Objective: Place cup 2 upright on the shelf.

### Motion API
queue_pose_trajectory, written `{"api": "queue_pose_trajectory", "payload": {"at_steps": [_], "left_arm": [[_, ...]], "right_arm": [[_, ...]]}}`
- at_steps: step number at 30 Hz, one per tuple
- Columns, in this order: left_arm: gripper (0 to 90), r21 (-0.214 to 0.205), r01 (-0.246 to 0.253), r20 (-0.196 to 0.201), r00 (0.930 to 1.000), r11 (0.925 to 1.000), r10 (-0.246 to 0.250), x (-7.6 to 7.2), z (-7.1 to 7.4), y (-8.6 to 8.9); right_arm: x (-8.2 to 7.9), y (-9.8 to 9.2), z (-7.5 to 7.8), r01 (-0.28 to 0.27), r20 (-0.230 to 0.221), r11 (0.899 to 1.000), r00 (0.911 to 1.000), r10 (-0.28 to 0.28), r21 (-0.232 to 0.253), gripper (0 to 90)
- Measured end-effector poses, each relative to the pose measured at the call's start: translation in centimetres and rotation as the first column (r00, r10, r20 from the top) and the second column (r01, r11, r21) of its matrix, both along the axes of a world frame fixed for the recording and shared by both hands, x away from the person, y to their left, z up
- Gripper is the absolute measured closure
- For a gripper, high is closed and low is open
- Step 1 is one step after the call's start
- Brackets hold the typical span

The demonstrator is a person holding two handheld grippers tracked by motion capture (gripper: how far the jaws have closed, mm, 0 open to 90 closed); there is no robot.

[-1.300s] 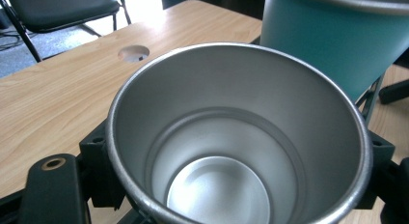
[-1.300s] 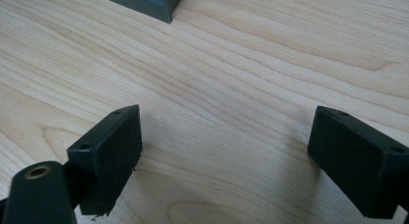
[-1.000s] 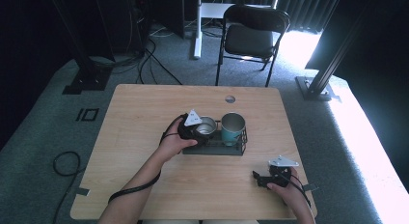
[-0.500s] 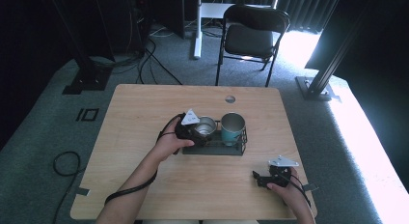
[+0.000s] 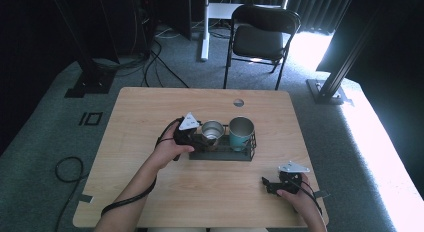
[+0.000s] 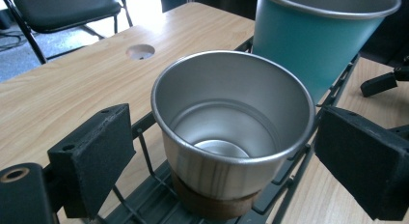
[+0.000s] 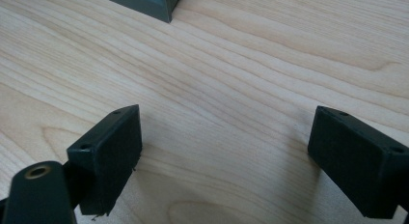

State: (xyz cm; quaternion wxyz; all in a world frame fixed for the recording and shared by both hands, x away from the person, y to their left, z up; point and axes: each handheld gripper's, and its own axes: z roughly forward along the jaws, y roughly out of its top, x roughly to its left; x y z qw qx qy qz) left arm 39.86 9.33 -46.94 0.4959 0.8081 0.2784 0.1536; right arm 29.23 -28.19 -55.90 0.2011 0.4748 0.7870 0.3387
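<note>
Left gripper (image 6: 222, 151) jaws having just been opening, now standing wide, clear of the steel cup (image 6: 234, 137) seated in the rack (image 5: 225, 153), teal cup (image 6: 313, 35) at its 1 o'clock — looking like release done, backing off; right gripper (image 7: 222, 161) idling wide on the table (image 7: 231, 64).

left tongs (image 6: 219, 151): jaws now apart either side of the silver metal cup (image 6: 234, 132), no longer clamped on it | left hand (image 5: 167, 148): drawn slightly back from the black wire rack (image 5: 235, 153)
</note>
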Motion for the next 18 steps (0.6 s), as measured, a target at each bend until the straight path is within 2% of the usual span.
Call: {"api": "queue_pose_trajectory", "payload": {"at_steps": [3, 13, 18], "left_arm": [[7.5, 0.009, -0.011, 0.017, 0.9998, 0.9999, 0.010, -0.2, 0.2, 0.5], [7.5, 0.005, -0.026, 0.015, 0.9996, 0.9997, 0.026, -0.9, 0.6, 2.4], [7.5, 0.009, -0.039, 0.008, 0.9992, 0.9992, 0.038, -1.1, 0.3, 3.1]], "right_arm": [[0.0, 0.0, 0.0, 0.000, 0.000, 1.000, 1.0000, 0.000, 0.000, 11.4], [0.0, 0.0, 0.0, 0.000, 0.000, 1.000, 1.0000, 0.000, 0.000, 11.4], [0.0, 0.0, 0.0, -0.001, 0.001, 1.000, 1.0000, 0.001, -0.001, 11.4]]}}
